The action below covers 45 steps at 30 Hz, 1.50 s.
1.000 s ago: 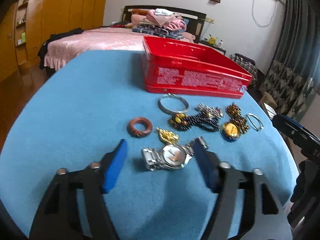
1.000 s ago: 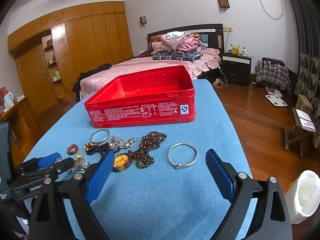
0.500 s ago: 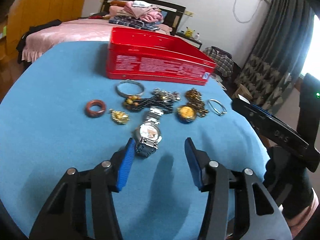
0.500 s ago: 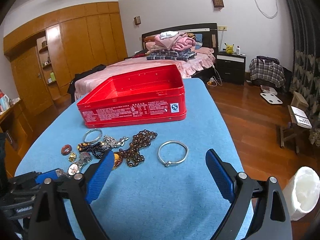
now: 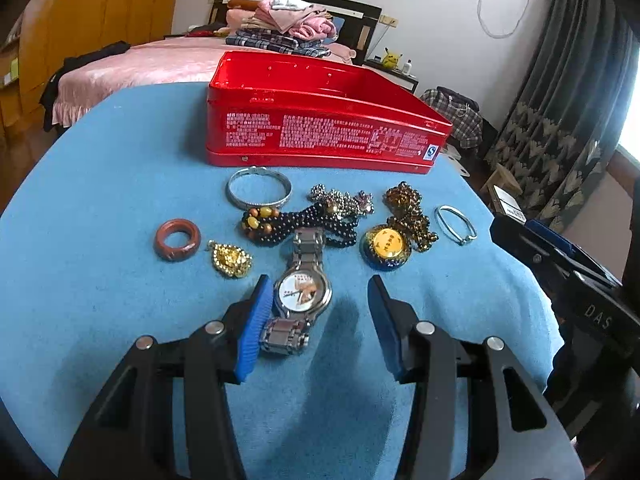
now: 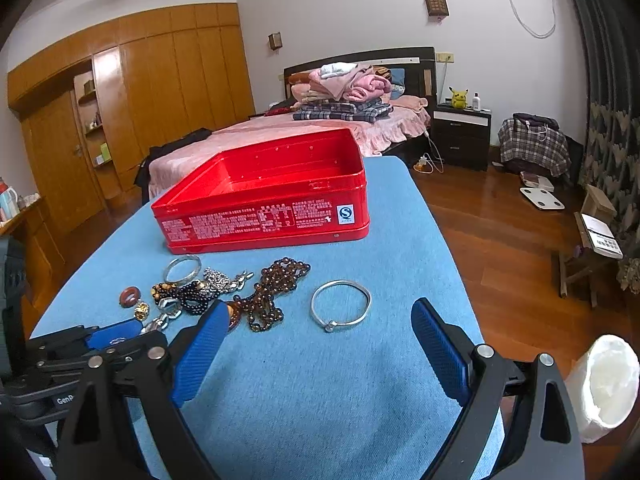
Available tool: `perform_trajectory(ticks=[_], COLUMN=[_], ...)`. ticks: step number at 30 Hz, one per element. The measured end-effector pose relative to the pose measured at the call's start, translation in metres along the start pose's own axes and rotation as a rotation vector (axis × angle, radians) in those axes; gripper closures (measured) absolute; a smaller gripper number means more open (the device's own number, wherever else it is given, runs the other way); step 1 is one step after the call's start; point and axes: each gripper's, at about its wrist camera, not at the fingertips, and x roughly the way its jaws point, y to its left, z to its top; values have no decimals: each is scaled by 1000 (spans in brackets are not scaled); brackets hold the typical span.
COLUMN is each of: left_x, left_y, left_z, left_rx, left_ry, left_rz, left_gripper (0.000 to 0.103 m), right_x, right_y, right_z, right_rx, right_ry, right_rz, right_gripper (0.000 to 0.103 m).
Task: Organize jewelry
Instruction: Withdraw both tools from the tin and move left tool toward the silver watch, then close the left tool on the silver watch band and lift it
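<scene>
The left gripper (image 5: 318,312) has its jaws spread around the watch (image 5: 302,294), left pad touching; the right gripper (image 6: 316,354) hangs wide over bare blue worktop (image 6: 320,400).

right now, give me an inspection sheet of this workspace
surface: blue cloth over the table, flat
job's things: red tin open; watch between the left fingers, untouched; red ring, gold pendant, bangle, black beads, brown beads, yellow pendant, thin bangle loose in a row before the tin
clutter: nothing seen
grippers: left gripper open; right gripper open, near thin bangle
cables: cord on floor
surroundings: bed, wardrobe, bin
</scene>
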Motion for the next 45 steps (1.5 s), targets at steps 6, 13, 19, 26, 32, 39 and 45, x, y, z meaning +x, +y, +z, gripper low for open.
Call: perform_trajectory(ticks=[6, 13, 19, 26, 32, 39, 45], left_x=[-7, 1, 7, 8, 8, 6, -2], left_y=[0, 1, -7, -11, -12, -11, -6], left_z=[-9, -3, -3, -4, -3, -4, -3], left_rx=[-1, -17, 12, 28, 16, -4, -21], left_ry=[3, -10, -31, -48, -54, -81, -128], left_rz=[36, 19, 78, 109, 108, 100, 91], left_gripper=[54, 57, 72, 72, 72, 73, 73], right_x=[-1, 1, 2, 3, 4, 8, 15], right_y=[-3, -2, -3, -1, -1, -4, -2], right_z=[0, -1, 0, 3, 4, 8, 12], right_rx=[5, 0, 1, -19, -24, -24, -36], right_ry=[-8, -1, 0, -2, 8, 22, 36], right_rz=[-8, -8, -13, -24, -28, -41, -56], right_gripper=[12, 12, 12, 12, 12, 12, 13])
